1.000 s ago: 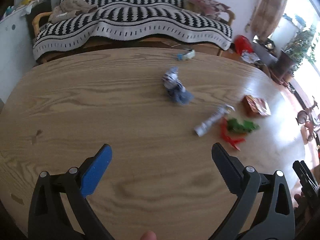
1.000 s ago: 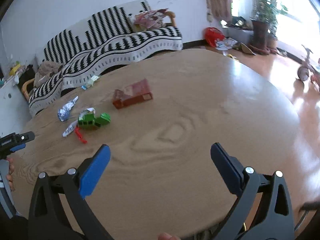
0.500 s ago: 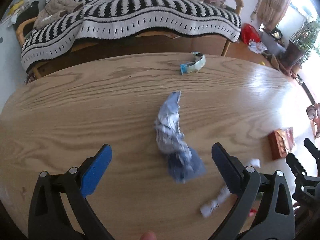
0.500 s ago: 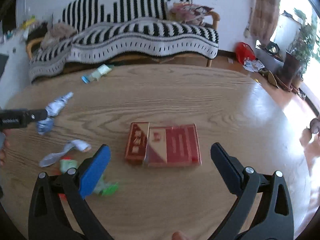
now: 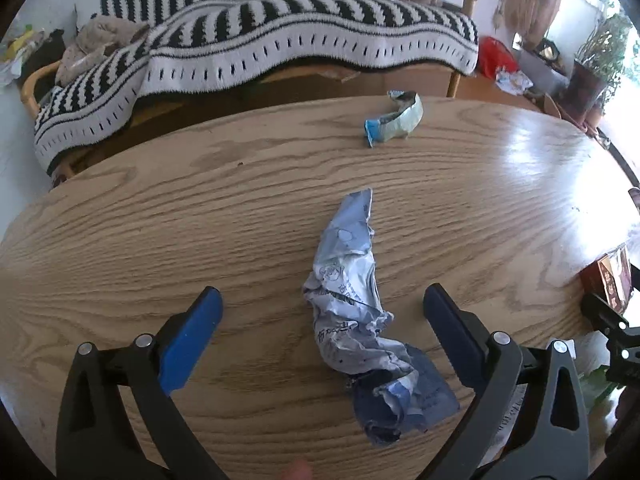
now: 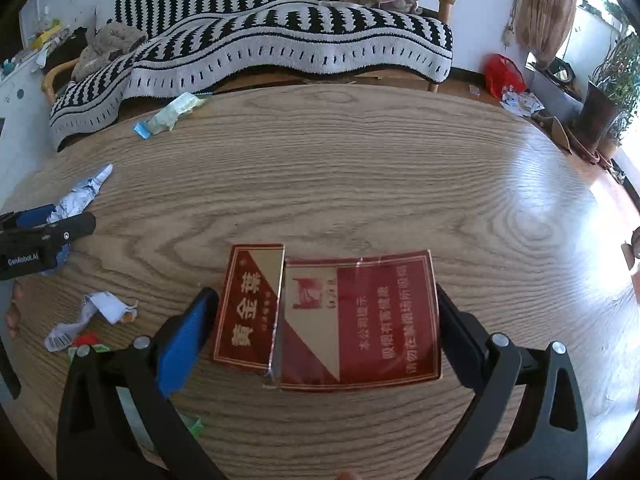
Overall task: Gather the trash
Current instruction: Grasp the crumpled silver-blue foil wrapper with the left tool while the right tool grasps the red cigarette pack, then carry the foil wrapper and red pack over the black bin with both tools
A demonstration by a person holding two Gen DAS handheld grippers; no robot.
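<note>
- Left gripper (image 5: 322, 320): jaws standing wide apart, straddling the crumpled blue-and-white foil wrapper (image 5: 360, 312), which is lying on the oval wooden table (image 5: 160, 220); nothing grasped.
- Right gripper (image 6: 328, 320): jaws spread wide on either side of the flattened red-and-gold cigarette carton (image 6: 332, 316), its fingers sitting just beside the carton's short edges; no grip taken yet.
- Twisted pale green-and-blue wrapper (image 5: 394, 120): sitting near the table's far edge, well apart from both grippers.
- Crumpled white paper strip (image 6: 90, 314) and green-and-red plastic scraps (image 6: 86, 344): lying at the left of the carton, untouched.
- Collection bin or bag: none showing in either view.
- Progress, judged: nothing appearing collected; every visible item is remaining on the table, with the first two pickups only being lined up.
</note>
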